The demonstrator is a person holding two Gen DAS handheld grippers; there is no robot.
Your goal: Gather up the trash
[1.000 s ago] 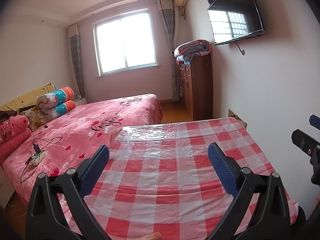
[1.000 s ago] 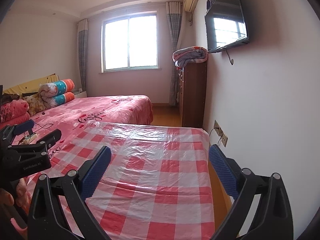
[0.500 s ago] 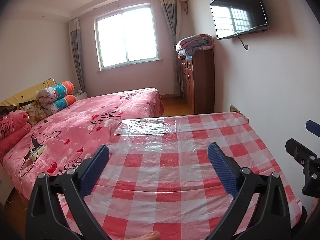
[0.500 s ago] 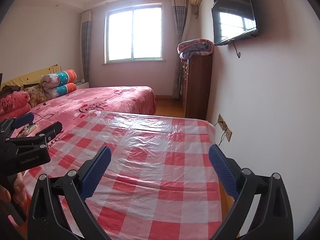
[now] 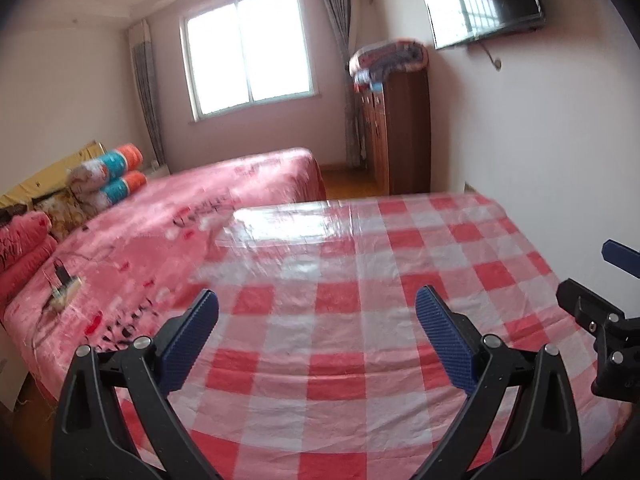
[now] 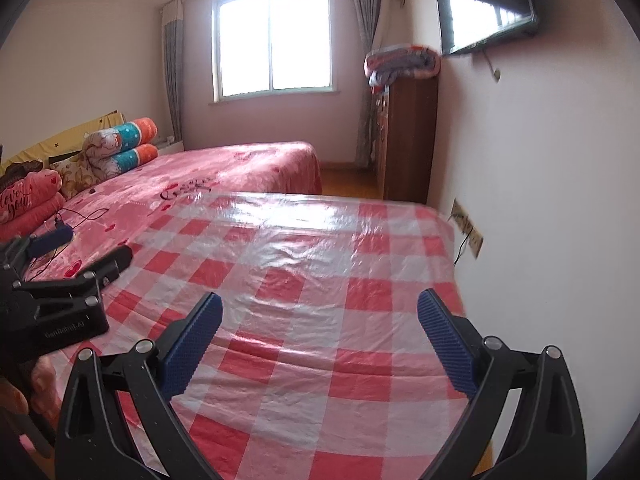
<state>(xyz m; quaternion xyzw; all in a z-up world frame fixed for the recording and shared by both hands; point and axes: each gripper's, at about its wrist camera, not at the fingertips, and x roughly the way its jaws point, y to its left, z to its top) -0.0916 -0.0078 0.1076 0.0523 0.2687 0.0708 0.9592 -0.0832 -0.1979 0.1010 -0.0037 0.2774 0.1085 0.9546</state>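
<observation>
Both grippers hover side by side above the near part of a table w/ a red-and-white checked plastic cloth (image 5: 360, 300), pointing forward and slightly down toward the far end of the room.

Left gripper (image 5: 316, 320): jaws spread wide, blue ribbed pads (image 5: 188, 336) far apart, nothing btwn them. Held roughly level, over the near-left part of the cloth. Left wrist view is blurred.

Right gripper (image 6: 320, 324): also wide open, empty, blue pads (image 6: 446, 344) well apart. It sits to the right of the left one, nearer the wall; its tips show at the right edge of the left wrist view, and the left gripper shows at the left edge of the right wrist view. A bit of a hand (image 6: 16, 396) shows under the left gripper, bottom left of that view.

Trash: none visible in either view; cloth surface shows only glare and wrinkles, so can't tell where it is.

Surroundings: pink bed (image 6: 224, 168) left and far of the table, rolled bedding (image 6: 120, 144) at its far left, a charger w/ cable (image 6: 64, 226) on the bedspread. Window (image 6: 274, 40) on the far wall. Brown cabinet (image 6: 408, 140) w/ a folded blanket (image 6: 400, 62) on top at far right, TV (image 6: 484, 4) mounted on the right wall, wall socket (image 6: 466, 226) just beside the table's right edge.
</observation>
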